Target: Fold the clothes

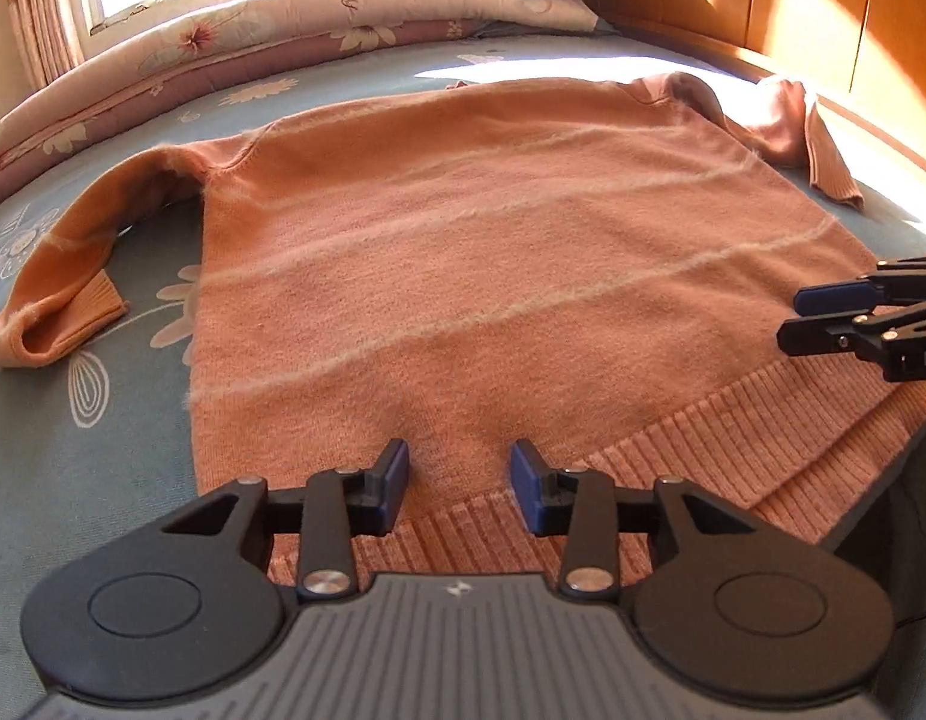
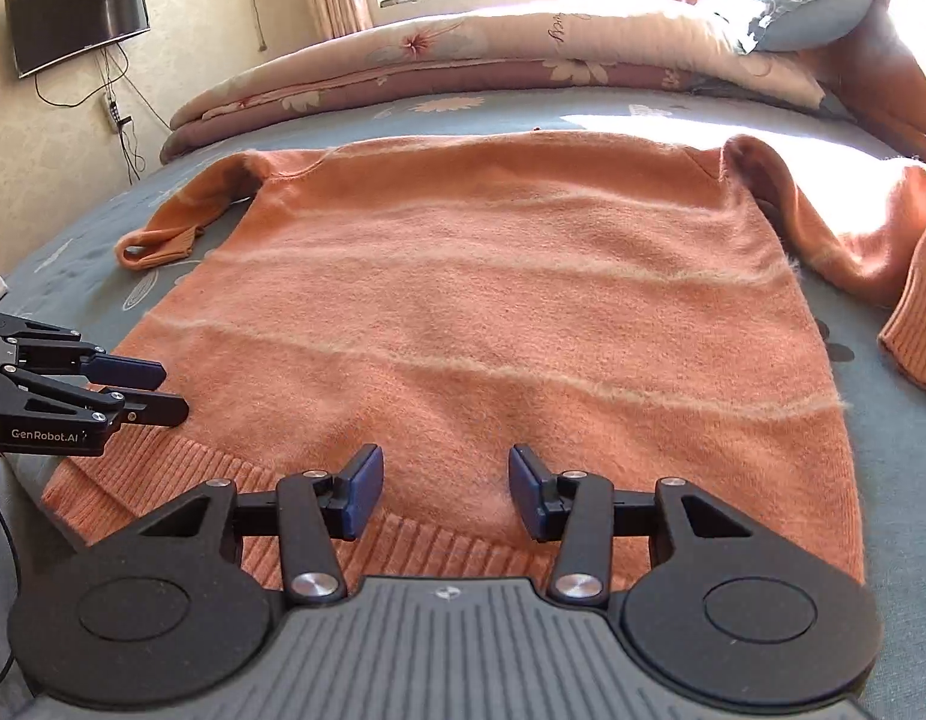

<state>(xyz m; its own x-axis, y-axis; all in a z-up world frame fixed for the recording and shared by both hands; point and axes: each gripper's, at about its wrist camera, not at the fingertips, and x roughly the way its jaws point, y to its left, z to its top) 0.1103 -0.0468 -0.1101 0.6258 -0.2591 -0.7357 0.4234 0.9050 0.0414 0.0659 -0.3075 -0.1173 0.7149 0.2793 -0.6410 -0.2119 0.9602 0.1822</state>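
Just ahead of both hand-held grippers, left (image 1: pixel 460 483) and right (image 2: pixel 445 489), jaws apart, sweater (image 1: pixel 493 252) lies flat; looks like sleeves fold next.

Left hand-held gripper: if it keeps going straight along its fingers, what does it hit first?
Most likely the orange sweater: the left hand-held gripper points down at its body just past the ribbed hem, jaws open with nothing between them. Exact contact spot is uncertain; depth is unclear.
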